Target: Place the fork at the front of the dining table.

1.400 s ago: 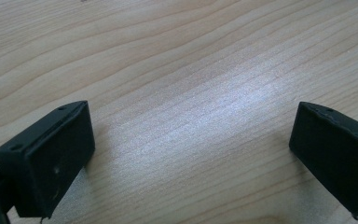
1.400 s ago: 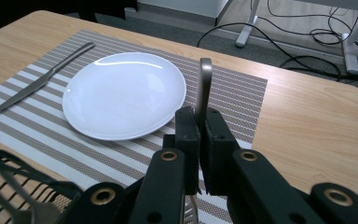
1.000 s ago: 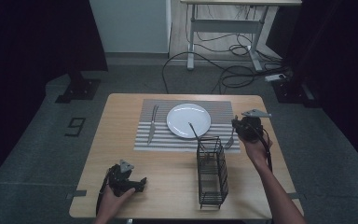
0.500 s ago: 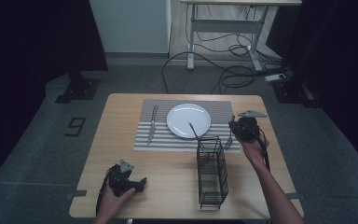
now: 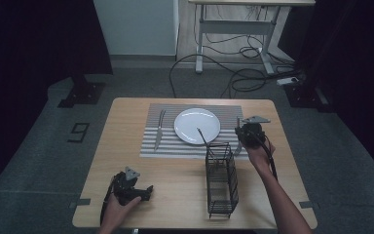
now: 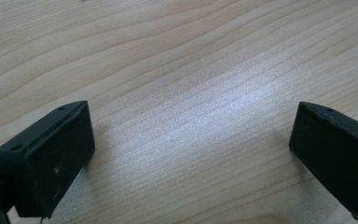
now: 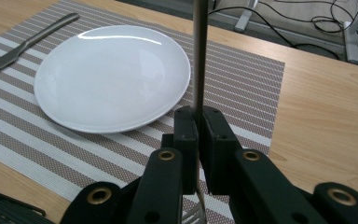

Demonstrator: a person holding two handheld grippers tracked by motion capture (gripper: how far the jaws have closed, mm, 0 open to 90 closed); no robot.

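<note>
My right gripper (image 7: 198,116) (image 5: 240,132) is shut on a metal utensil (image 7: 199,51), held upright with its handle pointing up and a slotted end below the jaws. It hangs over the right edge of the striped placemat (image 5: 151,146), just right of the white plate (image 5: 197,125) (image 7: 112,74). A long piece of cutlery (image 5: 158,129) (image 7: 25,44) lies on the mat left of the plate. My left gripper (image 5: 148,191) (image 6: 191,154) rests open on the bare wood near the table's front left, with nothing between its jaws.
A black wire cutlery basket (image 5: 221,180) stands on the table just in front of the right gripper. A thin utensil handle (image 5: 202,136) leans out of it toward the plate. Cables and a desk frame (image 5: 233,44) lie on the floor beyond the table.
The right gripper has shifted a little to the left and down with the utensil, closer to the plate. The left gripper has stayed put.
</note>
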